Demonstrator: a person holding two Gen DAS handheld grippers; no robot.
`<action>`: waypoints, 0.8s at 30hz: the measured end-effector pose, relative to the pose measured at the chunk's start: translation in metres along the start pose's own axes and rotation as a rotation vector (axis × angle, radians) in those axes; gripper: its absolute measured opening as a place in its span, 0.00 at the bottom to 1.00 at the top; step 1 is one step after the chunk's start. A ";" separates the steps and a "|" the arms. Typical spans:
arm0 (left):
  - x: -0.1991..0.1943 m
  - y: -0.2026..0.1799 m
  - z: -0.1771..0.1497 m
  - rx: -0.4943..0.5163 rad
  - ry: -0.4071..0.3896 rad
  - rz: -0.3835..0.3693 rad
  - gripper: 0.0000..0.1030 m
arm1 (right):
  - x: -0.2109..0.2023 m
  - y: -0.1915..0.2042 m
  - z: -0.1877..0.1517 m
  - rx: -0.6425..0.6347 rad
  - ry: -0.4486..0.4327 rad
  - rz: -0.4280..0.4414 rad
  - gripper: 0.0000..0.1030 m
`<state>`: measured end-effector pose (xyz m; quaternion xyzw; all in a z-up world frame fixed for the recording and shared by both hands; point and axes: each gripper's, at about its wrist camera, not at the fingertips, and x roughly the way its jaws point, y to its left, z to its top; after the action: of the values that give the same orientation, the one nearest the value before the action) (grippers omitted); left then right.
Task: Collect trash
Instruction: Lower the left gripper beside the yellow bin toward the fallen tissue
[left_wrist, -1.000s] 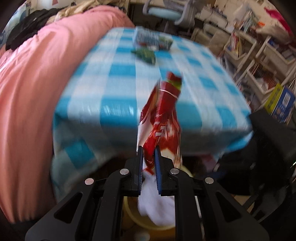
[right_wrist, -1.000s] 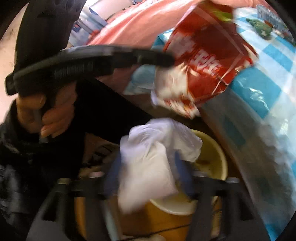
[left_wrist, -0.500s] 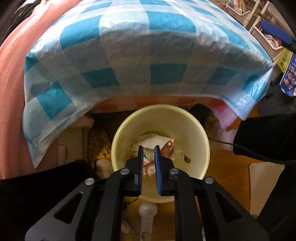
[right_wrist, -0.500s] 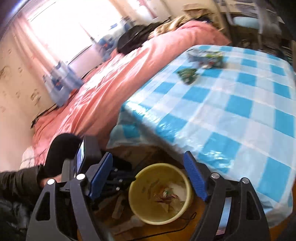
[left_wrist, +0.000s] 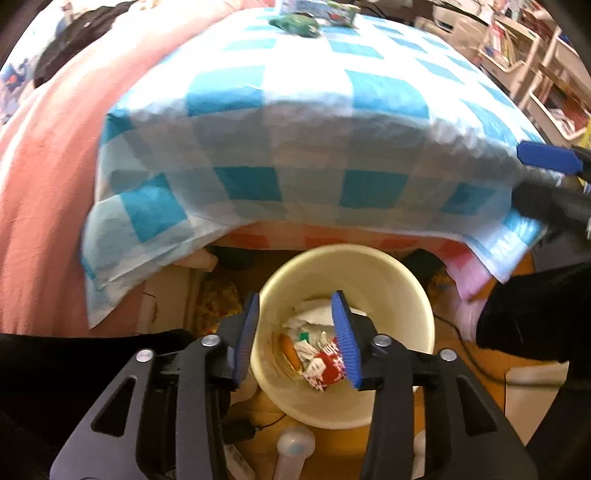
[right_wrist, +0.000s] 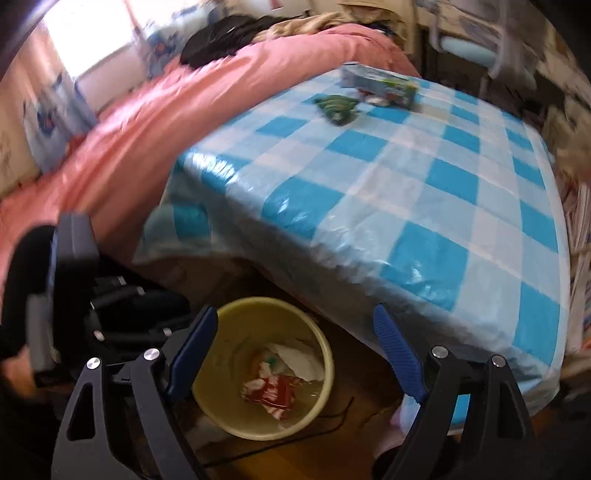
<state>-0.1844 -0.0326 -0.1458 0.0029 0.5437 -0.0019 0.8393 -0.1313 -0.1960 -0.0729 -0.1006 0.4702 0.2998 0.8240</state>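
Both grippers look like the same build. The left gripper (left_wrist: 295, 336) has black plastic arms with long triangular cutouts, and silver screw heads sit at the pivots, four across. Its fingers (left_wrist: 343, 339) are bright blue with fine ridges along the inner faces, a bit like a comb. The right gripper (right_wrist: 295, 354) matches: black frame, same cutouts, shiny round screws, ribbed blue pads (right_wrist: 399, 354) that taper toward the tips. The person wears black sleeves (left_wrist: 535, 314), dark fabric with no print that I can make out.
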 end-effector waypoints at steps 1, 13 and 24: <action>0.000 0.001 0.000 -0.006 -0.006 0.009 0.42 | 0.001 0.004 -0.001 -0.028 0.003 -0.022 0.80; -0.005 0.004 -0.003 -0.033 -0.041 0.075 0.56 | -0.006 -0.007 -0.004 0.004 -0.020 -0.048 0.82; -0.007 0.014 -0.004 -0.067 -0.060 0.052 0.61 | -0.003 -0.020 -0.006 0.061 -0.016 -0.052 0.82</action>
<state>-0.1910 -0.0183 -0.1413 -0.0114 0.5177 0.0381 0.8546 -0.1251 -0.2156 -0.0753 -0.0850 0.4698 0.2647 0.8379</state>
